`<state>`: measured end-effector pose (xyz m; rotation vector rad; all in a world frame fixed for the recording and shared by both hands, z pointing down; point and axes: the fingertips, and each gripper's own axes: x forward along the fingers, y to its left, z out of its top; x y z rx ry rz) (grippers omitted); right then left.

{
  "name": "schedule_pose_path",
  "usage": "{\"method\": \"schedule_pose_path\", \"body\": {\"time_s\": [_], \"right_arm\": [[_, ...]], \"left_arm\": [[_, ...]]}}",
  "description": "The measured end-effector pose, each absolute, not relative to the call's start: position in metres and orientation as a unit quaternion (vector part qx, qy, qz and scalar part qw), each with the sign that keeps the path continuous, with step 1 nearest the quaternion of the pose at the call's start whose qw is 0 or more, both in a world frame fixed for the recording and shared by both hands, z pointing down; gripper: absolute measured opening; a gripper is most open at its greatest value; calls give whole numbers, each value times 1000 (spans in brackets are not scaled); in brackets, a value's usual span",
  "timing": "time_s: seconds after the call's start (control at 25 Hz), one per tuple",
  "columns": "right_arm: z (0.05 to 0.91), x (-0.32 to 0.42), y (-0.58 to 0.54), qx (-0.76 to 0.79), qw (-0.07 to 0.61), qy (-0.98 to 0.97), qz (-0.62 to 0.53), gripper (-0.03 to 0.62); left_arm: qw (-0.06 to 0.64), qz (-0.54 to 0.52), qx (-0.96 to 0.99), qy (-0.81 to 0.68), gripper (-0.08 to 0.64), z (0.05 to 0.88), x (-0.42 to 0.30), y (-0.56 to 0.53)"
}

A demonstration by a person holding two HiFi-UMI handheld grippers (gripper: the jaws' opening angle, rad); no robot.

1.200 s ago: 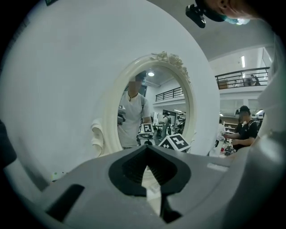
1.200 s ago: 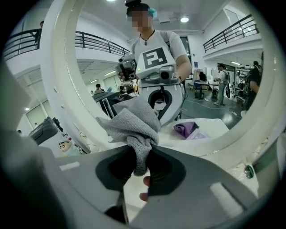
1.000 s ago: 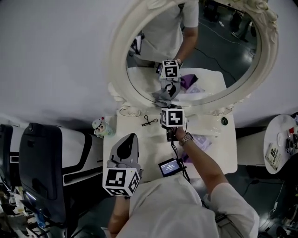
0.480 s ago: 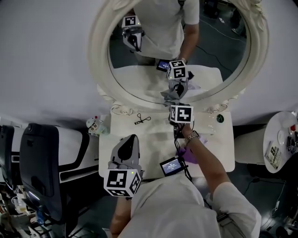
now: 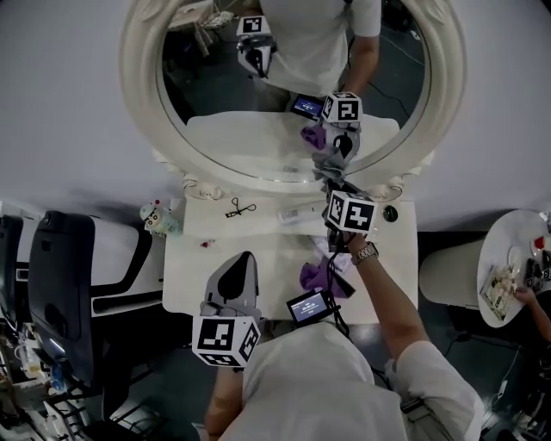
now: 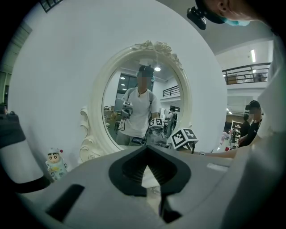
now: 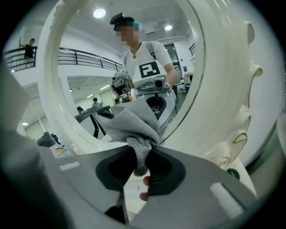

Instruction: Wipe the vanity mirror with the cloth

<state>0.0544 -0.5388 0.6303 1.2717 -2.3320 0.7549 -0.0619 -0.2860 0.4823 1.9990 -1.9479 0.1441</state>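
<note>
Here, right tongs (image 7: 142, 154) pinching cloth (image 7: 132, 123) at mirror (image 7: 80, 89) rim, left tongs (image 6: 147, 154) pressed together.

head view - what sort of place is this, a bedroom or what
Probably a staged vanity corner inside a large hall, not a home. The ornate vanity mirror and white dressing table look domestic, but the left gripper view shows an upper balcony railing.

Dim, flat head view; gripper views fisheye-bent, corners black; ceiling lamp (image 7: 99, 13) glares in mirror (image 7: 85, 58).
</note>
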Motion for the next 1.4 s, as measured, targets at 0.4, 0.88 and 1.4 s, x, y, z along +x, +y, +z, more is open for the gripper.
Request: {"method": "schedule_pose_path", "body": {"time_s": [0.4, 0.88, 1.4], "right_arm": [[576, 83, -443, 435, 63, -870, 222, 69], [543, 108, -178, 528, 25, -827, 192, 71], [466, 164, 11, 554, -75, -814, 157, 69]], "left_arm": [[162, 54, 744, -646, 2, 495, -51, -252], [164, 39, 833, -526, 2, 506, -111, -115], [129, 7, 895, -428, 2, 502, 11, -6]]}}
